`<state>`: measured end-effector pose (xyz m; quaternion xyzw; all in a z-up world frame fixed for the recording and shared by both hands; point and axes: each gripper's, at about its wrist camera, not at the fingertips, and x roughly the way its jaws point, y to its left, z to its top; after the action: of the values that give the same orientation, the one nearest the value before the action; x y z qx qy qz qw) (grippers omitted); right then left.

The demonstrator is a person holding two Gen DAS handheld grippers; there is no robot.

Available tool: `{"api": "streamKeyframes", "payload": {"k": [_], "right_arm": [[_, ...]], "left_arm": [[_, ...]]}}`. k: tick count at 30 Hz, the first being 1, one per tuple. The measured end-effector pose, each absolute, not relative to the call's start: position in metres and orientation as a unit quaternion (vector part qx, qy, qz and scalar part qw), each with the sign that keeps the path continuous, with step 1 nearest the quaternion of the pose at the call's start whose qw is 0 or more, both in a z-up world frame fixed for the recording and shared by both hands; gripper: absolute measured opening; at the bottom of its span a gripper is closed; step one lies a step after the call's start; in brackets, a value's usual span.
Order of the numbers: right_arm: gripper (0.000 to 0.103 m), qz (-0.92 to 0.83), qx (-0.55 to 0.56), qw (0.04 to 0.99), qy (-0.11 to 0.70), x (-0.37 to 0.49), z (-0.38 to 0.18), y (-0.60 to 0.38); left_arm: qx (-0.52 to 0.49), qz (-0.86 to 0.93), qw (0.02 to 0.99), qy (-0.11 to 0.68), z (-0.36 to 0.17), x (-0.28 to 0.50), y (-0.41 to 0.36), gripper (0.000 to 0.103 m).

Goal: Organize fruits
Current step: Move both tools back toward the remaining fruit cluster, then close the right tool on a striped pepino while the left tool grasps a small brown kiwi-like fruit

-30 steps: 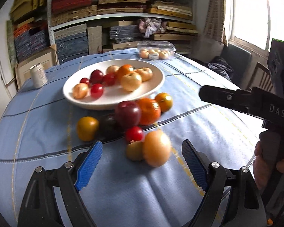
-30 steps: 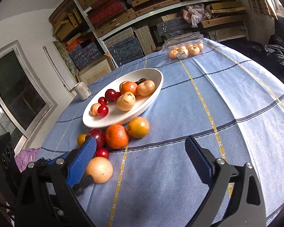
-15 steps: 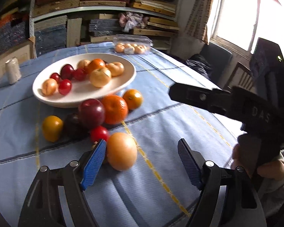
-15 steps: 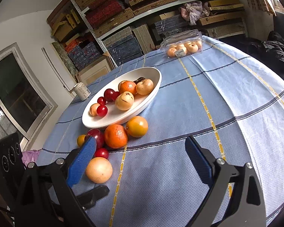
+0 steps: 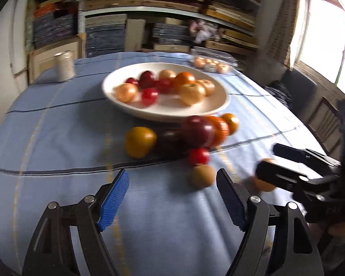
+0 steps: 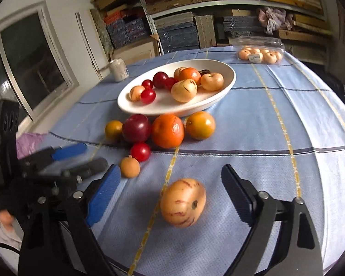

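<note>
A white oval bowl holds several fruits. In front of it on the blue cloth lie an orange, a dark red plum, two yellow-orange fruits, a small red fruit and a small brown fruit. A large striped pale-orange fruit lies between the open jaws of my right gripper, untouched. My left gripper is open and empty, just left of the small brown fruit. The left wrist view is blurred.
A clear plastic box of small pale fruits stands at the table's far side. A white can stands at the far left. Shelves of stacked boxes fill the back wall. The left gripper shows at the right wrist view's left.
My right gripper has moved in around the large striped fruit. My left gripper has swung left, away from that fruit, and the view has blurred.
</note>
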<state>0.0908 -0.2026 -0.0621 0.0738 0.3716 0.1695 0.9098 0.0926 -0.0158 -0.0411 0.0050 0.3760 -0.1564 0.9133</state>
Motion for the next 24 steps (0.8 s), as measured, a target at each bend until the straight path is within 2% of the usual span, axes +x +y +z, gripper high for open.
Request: {"api": "streamKeyframes", "payload": {"k": [9,15,19,21,24], "right_arm": [[0.085,0.169,0.037,0.899,0.402,0.076,-0.065,-0.205],[0.066,0.179,-0.007,0.897,0.405,0.085,-0.069,-0.182],[0.060,0.190,-0.028,0.893,0.406,0.086,-0.071,-0.172],[0.045,0.192,-0.029,0.891,0.410,0.088,-0.073,-0.170],[0.045,0.196,-0.014,0.886,0.419,0.092,-0.075,-0.175]], "left_arm": [[0.015,-0.153,0.909,0.389,-0.046,0.096,-0.018,0.079],[0.009,-0.148,0.908,0.392,-0.048,0.099,-0.017,0.079],[0.006,-0.143,0.907,0.395,-0.049,0.100,-0.016,0.079],[0.004,-0.140,0.907,0.396,-0.049,0.100,-0.015,0.081],[0.003,-0.141,0.908,0.395,-0.048,0.100,-0.015,0.084]]}}
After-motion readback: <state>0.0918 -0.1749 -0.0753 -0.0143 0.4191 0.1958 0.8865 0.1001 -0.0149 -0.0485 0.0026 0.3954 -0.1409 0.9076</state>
